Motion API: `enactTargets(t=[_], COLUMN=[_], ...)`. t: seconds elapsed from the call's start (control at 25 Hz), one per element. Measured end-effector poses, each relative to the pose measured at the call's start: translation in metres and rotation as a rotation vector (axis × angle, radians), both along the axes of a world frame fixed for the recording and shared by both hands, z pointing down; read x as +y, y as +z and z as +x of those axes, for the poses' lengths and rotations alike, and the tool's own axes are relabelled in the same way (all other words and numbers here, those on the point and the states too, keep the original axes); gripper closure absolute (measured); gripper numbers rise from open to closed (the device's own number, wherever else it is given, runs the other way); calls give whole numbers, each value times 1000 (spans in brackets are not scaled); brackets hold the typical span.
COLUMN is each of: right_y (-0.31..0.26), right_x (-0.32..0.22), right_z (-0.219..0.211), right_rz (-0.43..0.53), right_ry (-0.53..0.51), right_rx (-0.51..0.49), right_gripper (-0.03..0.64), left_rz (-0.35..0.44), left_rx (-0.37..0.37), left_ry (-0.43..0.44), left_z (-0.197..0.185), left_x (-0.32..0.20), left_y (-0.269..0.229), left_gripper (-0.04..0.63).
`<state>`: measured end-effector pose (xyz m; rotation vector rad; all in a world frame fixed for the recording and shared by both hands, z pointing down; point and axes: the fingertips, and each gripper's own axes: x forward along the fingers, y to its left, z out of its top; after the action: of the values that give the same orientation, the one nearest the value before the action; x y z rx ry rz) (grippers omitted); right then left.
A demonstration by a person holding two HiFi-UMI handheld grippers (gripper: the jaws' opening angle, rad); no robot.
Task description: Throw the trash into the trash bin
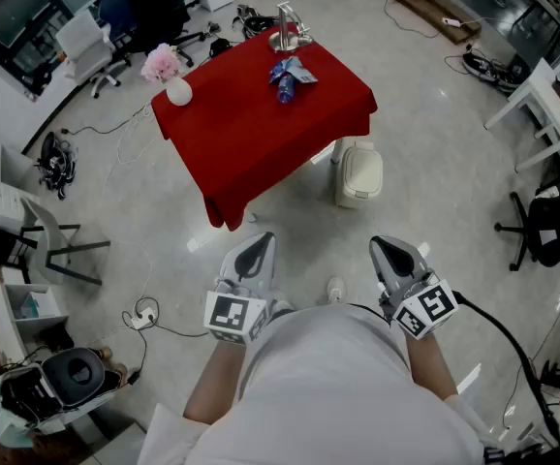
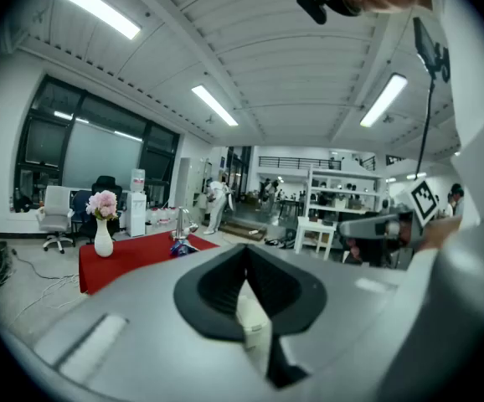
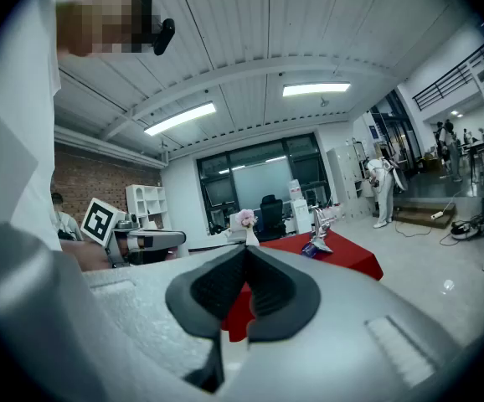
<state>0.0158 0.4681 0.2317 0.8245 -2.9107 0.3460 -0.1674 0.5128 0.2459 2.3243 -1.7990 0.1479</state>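
Looks like light, crinkly stuff, best pinched by a bunched-up fold, going by the crumpled blue trash (image 1: 288, 76) up top-centre on the red table (image 1: 251, 134), with left gripper (image 1: 259, 247) and right gripper (image 1: 388, 250) both pressed together, empty, lower middle.

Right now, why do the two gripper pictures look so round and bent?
Left gripper view: the wide-angle lens bows the ceiling lights and blackens the corners. Right gripper view: same bowing, foreground soft. Head view: sharper, light glinting off the floor.

Left tongs (image 1: 258, 245), right tongs (image 1: 389, 250): closed.
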Motion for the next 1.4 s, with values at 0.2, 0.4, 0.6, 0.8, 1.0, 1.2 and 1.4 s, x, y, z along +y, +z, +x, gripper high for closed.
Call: enactTargets(t=[0.2, 0.4, 0.6, 0.8, 1.0, 1.2, 1.4], right_y=[-1, -3, -6, -3, 0, 3, 8], right_x=[5, 12, 21, 34, 48, 57, 54], right_z=[-8, -14, -20, -29, -35, -36, -37], right_rz=[4, 8, 3, 9, 13, 4, -12], right_ry=[1, 7, 16, 39, 86, 142, 155], right_rx=[1, 7, 0, 12, 16, 16, 25], right_gripper=[618, 618, 617, 617, 617, 617, 617], left_rz=[-4, -3, 1, 5, 8, 6, -1], left_rx=[6, 6, 6, 10, -40, -39, -26], left_ry=[6, 18, 29, 53, 96, 115, 121], left_z=[-6, -11, -18, -29, -38, -49, -51], left_x=[5, 10, 18, 29, 43, 51, 44], left_y=[2, 2, 1, 3, 9, 15, 19], left_gripper=[591, 591, 591, 591, 591, 592, 592])
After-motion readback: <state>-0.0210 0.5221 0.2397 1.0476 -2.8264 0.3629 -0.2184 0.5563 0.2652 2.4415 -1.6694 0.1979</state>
